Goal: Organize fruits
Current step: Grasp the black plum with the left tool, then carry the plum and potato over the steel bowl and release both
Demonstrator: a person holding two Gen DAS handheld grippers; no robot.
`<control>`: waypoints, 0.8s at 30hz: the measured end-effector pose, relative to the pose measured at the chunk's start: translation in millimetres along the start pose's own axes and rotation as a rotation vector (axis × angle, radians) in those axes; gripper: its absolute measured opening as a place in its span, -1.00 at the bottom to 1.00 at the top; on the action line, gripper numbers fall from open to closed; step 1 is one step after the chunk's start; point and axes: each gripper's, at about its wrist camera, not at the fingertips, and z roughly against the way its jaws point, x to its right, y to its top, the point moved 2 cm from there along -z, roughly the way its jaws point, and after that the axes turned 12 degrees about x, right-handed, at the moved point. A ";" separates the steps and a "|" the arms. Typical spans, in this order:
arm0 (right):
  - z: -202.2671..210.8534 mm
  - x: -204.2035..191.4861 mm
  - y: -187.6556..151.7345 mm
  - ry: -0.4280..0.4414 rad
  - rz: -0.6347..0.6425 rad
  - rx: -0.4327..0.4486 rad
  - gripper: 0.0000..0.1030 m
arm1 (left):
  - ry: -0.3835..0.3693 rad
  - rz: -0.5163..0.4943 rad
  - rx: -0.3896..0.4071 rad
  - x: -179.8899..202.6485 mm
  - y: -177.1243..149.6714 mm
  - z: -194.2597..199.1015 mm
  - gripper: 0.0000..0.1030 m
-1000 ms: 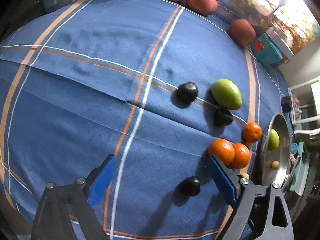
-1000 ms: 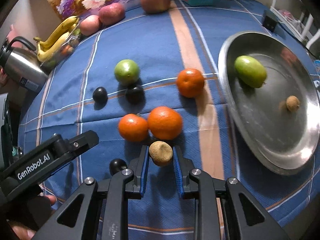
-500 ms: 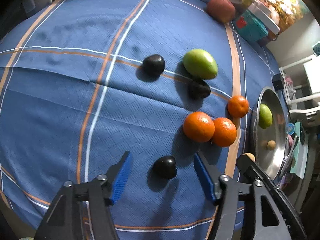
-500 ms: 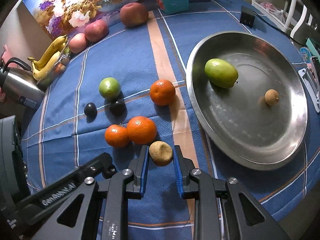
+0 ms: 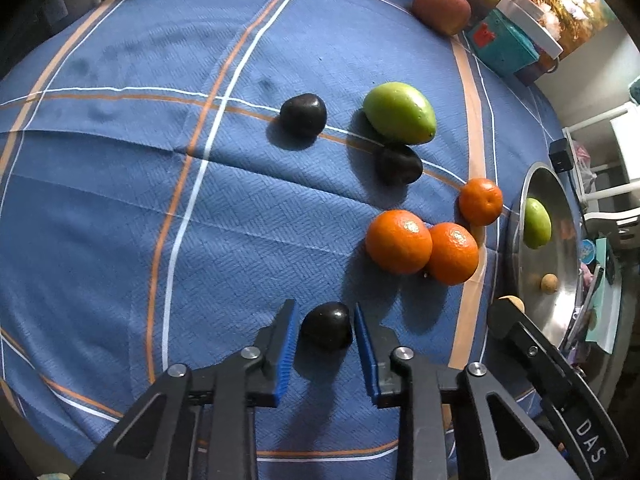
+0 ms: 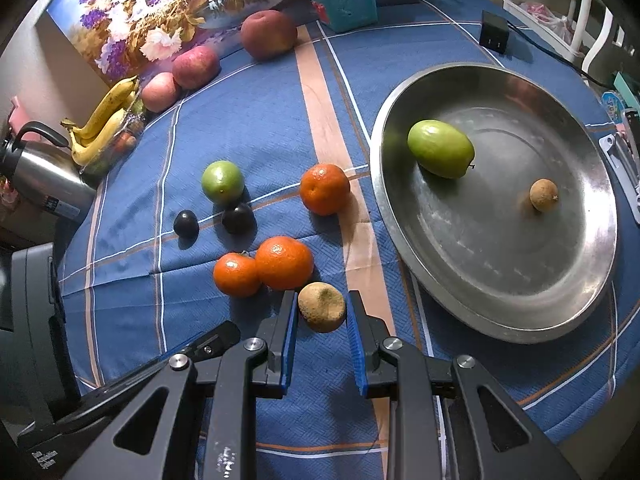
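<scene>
My left gripper [image 5: 324, 312] points down at the blue cloth, and its jaws are closing on a small dark fruit [image 5: 326, 328], the blue pads against both its sides. My right gripper [image 6: 322, 304] is shut on a round tan fruit [image 6: 322, 308], just left of the metal plate [image 6: 500, 320]. In the plate lie a green fruit [image 6: 440, 154] and a small tan fruit [image 6: 543, 195]. On the cloth are three oranges [image 6: 284, 262], a green fruit [image 6: 222, 181] and two more dark fruits [image 6: 237, 218].
At the cloth's far edge lie red apples [image 6: 196, 66], bananas [image 6: 104, 120], a steel kettle [image 6: 36, 172], a teal box [image 6: 344, 0] and a black adapter [image 6: 495, 34]. The table's near edge runs just below both grippers.
The left gripper slid over to the nearest dark fruit and its wide jaws closed in around it. The right gripper kept hold of the tan fruit and drifted toward the plate.
</scene>
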 end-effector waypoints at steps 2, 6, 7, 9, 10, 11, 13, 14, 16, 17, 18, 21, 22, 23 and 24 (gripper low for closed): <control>1.2 1.2 0.5 0.004 -0.001 0.000 -0.52 | -0.001 0.001 0.001 -0.8 0.0 0.5 -0.48; 2.8 2.2 1.5 0.010 -0.003 0.001 -0.52 | -0.005 0.000 0.007 -1.1 0.9 2.3 -0.50; 3.0 2.3 1.8 0.011 -0.002 0.001 -0.52 | -0.006 0.002 0.009 -1.3 1.1 3.8 -0.50; 3.7 2.3 2.0 0.015 -0.001 0.001 -0.52 | -0.007 0.008 0.017 -3.1 3.1 6.4 -0.50; 4.1 2.3 2.2 0.016 0.000 0.001 -0.52 | -0.007 0.012 0.023 -4.3 4.2 8.2 -0.50; 4.7 2.5 2.5 0.018 -0.001 0.003 -0.52 | -0.007 0.014 0.027 -5.2 5.1 9.9 -0.50; 5.3 3.0 3.0 0.021 -0.002 0.004 -0.52 | -0.007 0.018 0.040 -6.2 7.1 14.1 -0.50; 5.8 3.1 3.2 0.022 -0.004 0.005 -0.52 | -0.009 0.020 0.045 -6.5 8.2 16.2 -0.50; 6.4 4.0 3.5 0.025 -0.006 0.007 -0.52 | -0.016 0.024 0.062 -6.3 11.8 22.0 -0.50; 6.6 4.1 3.5 0.025 -0.007 0.008 -0.52 | -0.020 0.025 0.070 -6.2 13.3 25.1 -0.50; 6.9 4.3 3.6 0.026 -0.009 0.009 -0.52 | -0.024 0.024 0.079 -6.0 14.1 27.7 -0.50; 8.2 5.8 4.5 0.027 -0.022 0.015 -0.52 | -0.048 0.022 0.113 -4.7 19.0 39.7 -0.50; 8.8 7.3 5.0 0.027 -0.026 0.018 -0.52 | -0.053 0.020 0.120 -3.5 20.1 42.2 -0.50; 9.6 10.1 6.8 0.023 -0.033 0.023 -0.52 | -0.057 0.015 0.131 -1.5 21.6 45.4 -0.50; 10.6 12.4 7.9 0.017 -0.038 0.029 -0.52 | -0.059 0.011 0.138 0.4 22.4 47.1 -0.50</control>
